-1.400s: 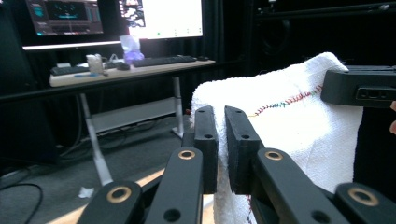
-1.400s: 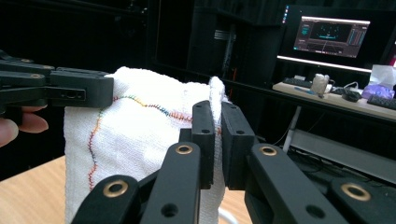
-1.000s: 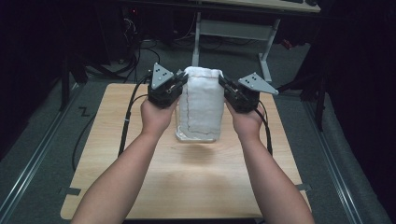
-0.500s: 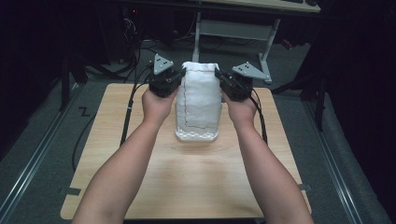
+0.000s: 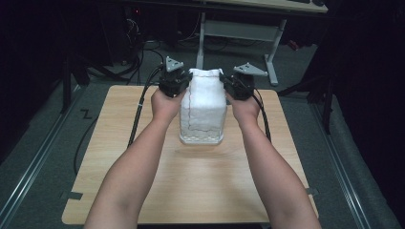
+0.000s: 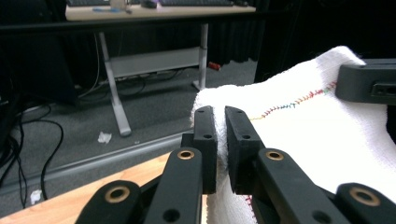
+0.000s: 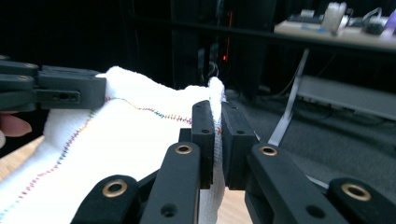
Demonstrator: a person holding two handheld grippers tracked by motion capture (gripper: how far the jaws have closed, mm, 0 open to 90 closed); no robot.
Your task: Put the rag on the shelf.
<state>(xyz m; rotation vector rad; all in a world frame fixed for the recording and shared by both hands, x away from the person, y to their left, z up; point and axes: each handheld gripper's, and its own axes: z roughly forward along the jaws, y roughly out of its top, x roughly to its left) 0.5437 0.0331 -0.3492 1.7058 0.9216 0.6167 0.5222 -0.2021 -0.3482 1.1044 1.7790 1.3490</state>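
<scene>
A white towel [image 5: 203,107] with coloured stitching hangs between both grippers above the wooden table [image 5: 119,167], its lower edge resting on the tabletop. My left gripper [image 5: 184,81] is shut on the towel's upper left corner; the left gripper view shows the cloth [image 6: 299,140] pinched between the black jaws [image 6: 221,140]. My right gripper [image 5: 225,82] is shut on the upper right corner, and the right gripper view shows the cloth edge [image 7: 140,130] clamped in the jaws [image 7: 216,140]. The other gripper [image 7: 51,91] holds the far corner there.
Black cables [image 5: 138,114] trail from the grippers over the table's far edge. A desk frame with metal legs [image 5: 239,33] stands behind the table on grey carpet. Metal rails [image 5: 28,162] run along both sides of the table.
Both grippers have moved closer together and farther from the person, raising the towel's top edge. The hanging towel has become narrower.
</scene>
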